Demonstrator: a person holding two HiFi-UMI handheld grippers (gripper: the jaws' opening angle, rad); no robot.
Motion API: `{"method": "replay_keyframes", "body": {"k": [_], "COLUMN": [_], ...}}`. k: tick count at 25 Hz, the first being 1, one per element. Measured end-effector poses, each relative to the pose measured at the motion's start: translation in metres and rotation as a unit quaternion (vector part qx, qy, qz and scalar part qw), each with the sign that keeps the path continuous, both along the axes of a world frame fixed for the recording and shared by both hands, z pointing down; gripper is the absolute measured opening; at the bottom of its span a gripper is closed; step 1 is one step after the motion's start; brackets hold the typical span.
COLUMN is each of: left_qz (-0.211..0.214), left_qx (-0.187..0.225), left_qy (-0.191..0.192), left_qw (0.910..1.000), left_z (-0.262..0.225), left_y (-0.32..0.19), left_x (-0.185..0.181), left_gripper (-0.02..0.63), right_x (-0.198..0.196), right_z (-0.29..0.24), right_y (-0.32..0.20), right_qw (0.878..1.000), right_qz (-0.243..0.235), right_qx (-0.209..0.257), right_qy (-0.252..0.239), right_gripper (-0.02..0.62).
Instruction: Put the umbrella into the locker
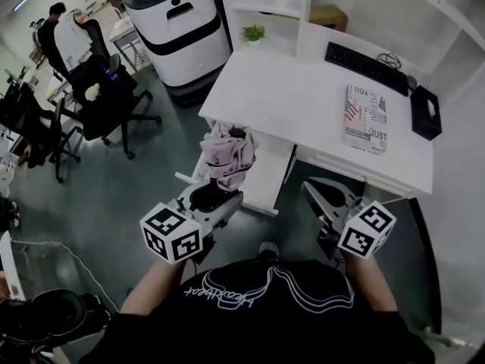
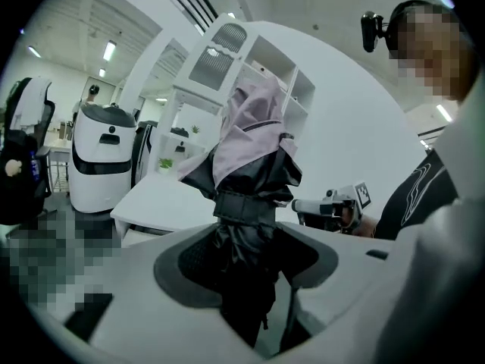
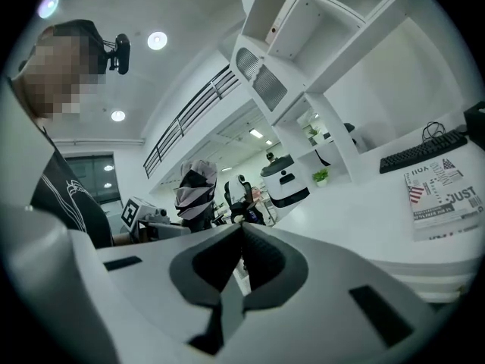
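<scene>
My left gripper is shut on the folded umbrella, a pink and black bundle that stands up out of the jaws. In the left gripper view the umbrella fills the middle, its black strapped lower part pinched between the dark pads of the left gripper. My right gripper is held beside it at the right, shut with nothing in it; its jaws meet at the tip. The right gripper view shows the umbrella off to the left. A low white cabinet stands just beyond the umbrella under the desk's edge.
A white desk ahead carries a keyboard, a printed book and a black box. White shelves with small plants rise behind it. A large white machine and black office chairs stand at the left.
</scene>
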State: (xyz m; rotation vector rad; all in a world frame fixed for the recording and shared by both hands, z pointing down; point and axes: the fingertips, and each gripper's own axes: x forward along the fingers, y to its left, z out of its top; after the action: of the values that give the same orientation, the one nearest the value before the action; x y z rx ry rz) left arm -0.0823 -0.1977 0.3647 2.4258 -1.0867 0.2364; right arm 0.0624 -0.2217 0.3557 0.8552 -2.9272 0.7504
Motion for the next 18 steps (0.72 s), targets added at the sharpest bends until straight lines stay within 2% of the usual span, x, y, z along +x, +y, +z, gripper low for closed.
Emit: {"method": "replay_keyframes", "body": {"k": [2, 5, 11, 15, 18], "left_qz": [0.002, 0.009, 0.049, 0.090, 0.131], "left_qx": [0.004, 0.013, 0.011, -0.023, -0.031], "left_qy": [-0.025, -0.082, -0.195, -0.223, -0.255], "left_qw": [0.9997, 0.9965, 0.9795, 0.9704, 0.9577], "left_z": [0.004, 0.014, 0.042, 0.073, 0.097], "left_y": [-0.011, -0.026, -0.056, -0.073, -0.089], "left_x": [0.002, -0.001, -0.013, -0.014, -0.016], "left_gripper": [0.209, 0.209, 0.209, 0.209, 0.209], "right_x": [0.005, 0.010, 0.023, 0.032, 0.036], "right_z": [0.002, 0.005, 0.008, 0.015, 0.017], "right_y": [-0.011, -0.021, -0.039, -0.052, -0.063], "right_qw": [1.000, 1.000, 0.999, 0.997, 0.994], "right_qz": [0.001, 0.005, 0.043, 0.074, 0.104], "right_qx": [-0.001, -0.002, -0.015, -0.028, -0.037], "right_qy": [-0.001, -0.003, -0.012, -0.005, -0.010], "right_gripper": [0.003, 0.003, 0.003, 0.003, 0.003]}}
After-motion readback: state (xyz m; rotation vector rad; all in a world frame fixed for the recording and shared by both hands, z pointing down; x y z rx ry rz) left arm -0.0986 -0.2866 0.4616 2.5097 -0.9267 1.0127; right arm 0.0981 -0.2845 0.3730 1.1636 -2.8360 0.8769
